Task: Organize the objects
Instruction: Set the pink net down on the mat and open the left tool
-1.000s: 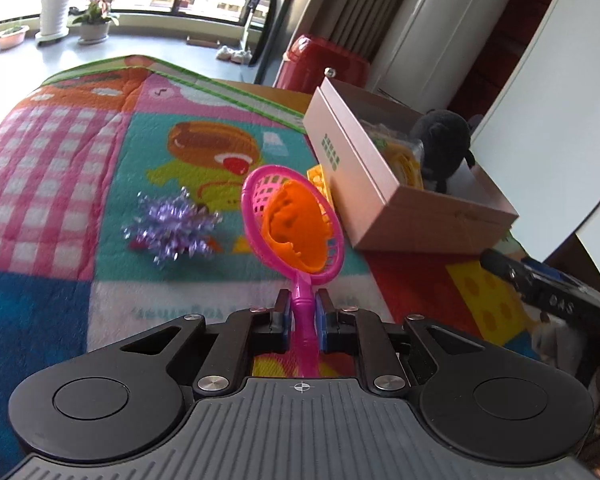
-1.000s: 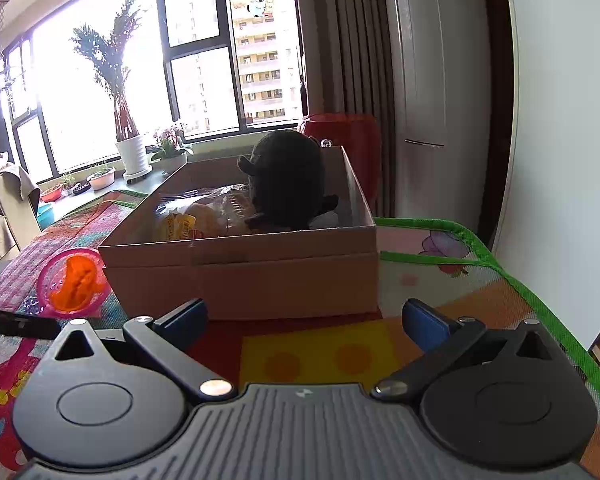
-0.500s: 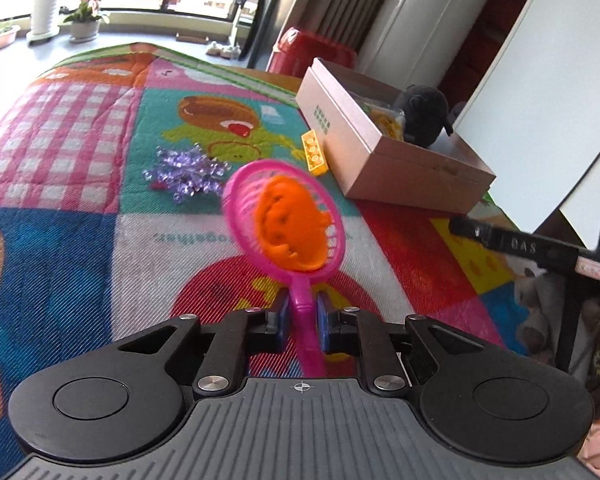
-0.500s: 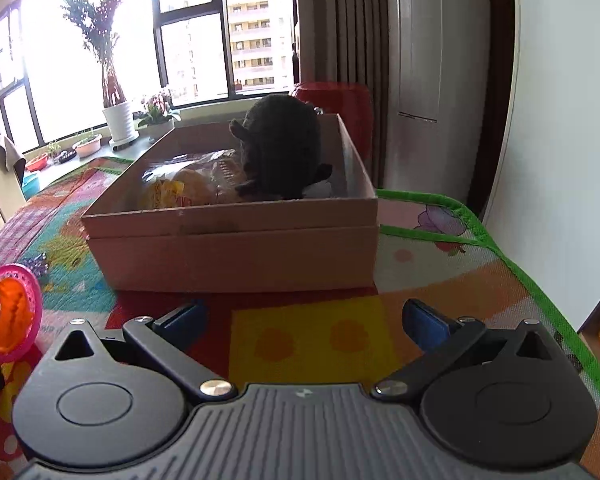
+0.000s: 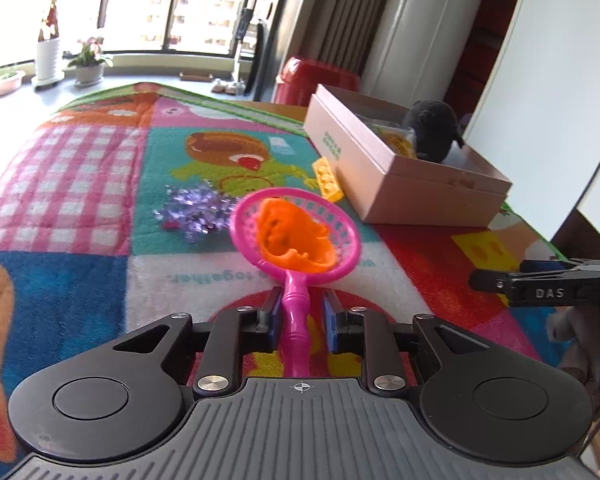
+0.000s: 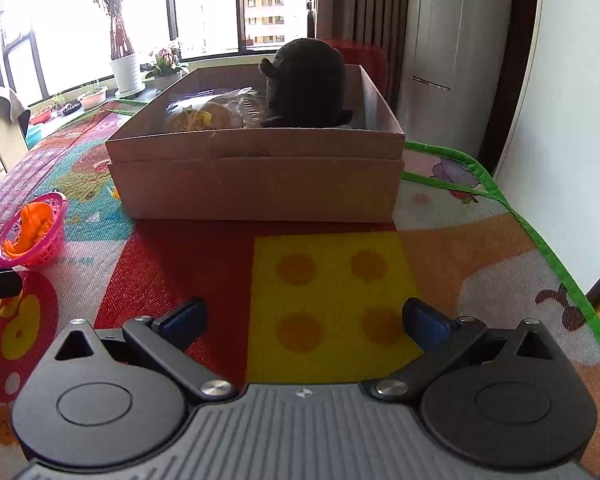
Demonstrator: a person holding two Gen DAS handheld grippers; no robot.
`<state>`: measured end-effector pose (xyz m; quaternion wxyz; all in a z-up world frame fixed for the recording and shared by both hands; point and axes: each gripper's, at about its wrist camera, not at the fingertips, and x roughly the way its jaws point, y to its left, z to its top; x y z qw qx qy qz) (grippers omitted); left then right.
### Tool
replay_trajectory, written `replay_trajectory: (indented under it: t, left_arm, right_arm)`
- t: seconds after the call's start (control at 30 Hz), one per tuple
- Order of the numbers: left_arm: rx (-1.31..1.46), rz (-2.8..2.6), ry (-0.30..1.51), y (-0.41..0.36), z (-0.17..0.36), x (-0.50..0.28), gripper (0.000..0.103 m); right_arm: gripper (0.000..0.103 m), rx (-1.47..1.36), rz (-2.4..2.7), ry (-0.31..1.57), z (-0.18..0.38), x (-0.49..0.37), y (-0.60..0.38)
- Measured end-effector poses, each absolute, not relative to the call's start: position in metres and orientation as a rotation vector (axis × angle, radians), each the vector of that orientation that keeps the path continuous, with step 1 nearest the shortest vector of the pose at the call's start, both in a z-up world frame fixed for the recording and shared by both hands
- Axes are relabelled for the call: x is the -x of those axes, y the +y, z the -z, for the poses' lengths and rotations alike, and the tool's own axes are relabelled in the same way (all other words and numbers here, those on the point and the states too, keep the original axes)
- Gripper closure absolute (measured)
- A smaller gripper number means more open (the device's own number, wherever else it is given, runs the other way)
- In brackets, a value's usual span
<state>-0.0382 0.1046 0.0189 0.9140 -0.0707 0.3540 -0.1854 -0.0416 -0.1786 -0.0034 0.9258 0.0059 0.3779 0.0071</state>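
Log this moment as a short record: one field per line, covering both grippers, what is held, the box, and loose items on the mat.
left gripper: shut on the pink net scoop handle
scoop contents: orange toy
right gripper: open, holding nothing
cardboard box: open, holds a black plush and bagged yellow items
loose on play mat: purple foil bow, yellow brick beside the box

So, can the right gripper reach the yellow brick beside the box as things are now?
Probably not directly: the yellow brick lies behind the cardboard box, which blocks the open right gripper. It would have to go around.
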Motion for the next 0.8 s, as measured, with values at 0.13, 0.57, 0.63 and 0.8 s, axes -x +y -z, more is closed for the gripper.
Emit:
replay_trajectory:
  t: [0.13, 0.57, 0.63, 0.8]
  left_arm:
    - [0.112, 0.465, 0.717, 0.093, -0.017, 0.045, 0.056]
    - [0.205, 0.426, 0.583, 0.138, -0.063, 0.040, 0.053]
    - [0.214, 0.341, 0.573, 0.146, -0.066, 0.020, 0.053]
    - [0.073, 0.170, 0.664, 0.141, -0.045, -0.044, 0.053]
  right_arm:
    - [0.000, -0.013, -0.015, 0.776, 0.003, 0.042, -0.179]
    - [0.000, -0.009, -0.018, 0.766, 0.004, 0.043, -0.177]
    - [0.000, -0.009, -0.017, 0.766, 0.004, 0.043, -0.177]
    - [0.000, -0.010, -0.018, 0.766, 0.004, 0.043, -0.178]
